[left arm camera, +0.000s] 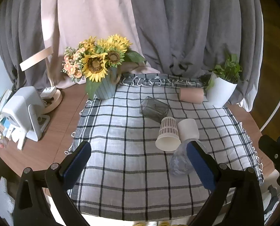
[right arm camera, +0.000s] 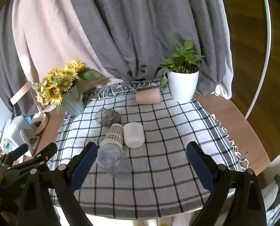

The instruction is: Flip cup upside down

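Several cups lie on their sides on the checked cloth. A patterned paper cup lies beside a white cup. A clear plastic cup lies nearest me. A grey glass and a pink cup lie farther back. My left gripper is open and empty, its right finger in front of the clear cup. My right gripper is open and empty above the cloth's near part.
A sunflower vase stands at the cloth's back left. A white plant pot stands at the back right. A white device and clutter sit on the wooden table at the left. Curtains hang behind.
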Tool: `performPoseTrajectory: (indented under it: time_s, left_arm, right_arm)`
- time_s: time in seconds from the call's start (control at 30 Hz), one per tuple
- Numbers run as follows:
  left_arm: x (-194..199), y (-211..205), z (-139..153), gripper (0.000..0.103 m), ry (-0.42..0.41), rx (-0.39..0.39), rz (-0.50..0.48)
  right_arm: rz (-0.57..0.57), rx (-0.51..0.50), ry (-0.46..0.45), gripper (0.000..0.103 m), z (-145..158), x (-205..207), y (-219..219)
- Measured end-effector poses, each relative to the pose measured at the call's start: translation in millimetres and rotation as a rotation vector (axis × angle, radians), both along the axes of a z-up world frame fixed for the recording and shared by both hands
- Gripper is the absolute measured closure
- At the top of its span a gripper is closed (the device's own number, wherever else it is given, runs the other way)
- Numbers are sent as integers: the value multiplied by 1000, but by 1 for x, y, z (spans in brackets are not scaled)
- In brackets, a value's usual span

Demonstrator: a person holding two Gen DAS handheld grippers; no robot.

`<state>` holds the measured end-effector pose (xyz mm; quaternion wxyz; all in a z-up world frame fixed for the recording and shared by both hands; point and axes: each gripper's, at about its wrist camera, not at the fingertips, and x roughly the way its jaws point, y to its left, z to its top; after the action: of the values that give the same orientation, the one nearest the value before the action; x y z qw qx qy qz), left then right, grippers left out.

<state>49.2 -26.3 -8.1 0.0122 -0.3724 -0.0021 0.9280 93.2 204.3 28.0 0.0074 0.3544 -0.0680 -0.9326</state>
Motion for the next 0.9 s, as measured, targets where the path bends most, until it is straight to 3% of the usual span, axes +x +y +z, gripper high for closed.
performPoseTrajectory:
  time_s: [0.9]
  left_arm:
    - [4,-3,-2,0,-8,0,19]
  right_arm:
    - [34,6,-23,7,-6,1,-4]
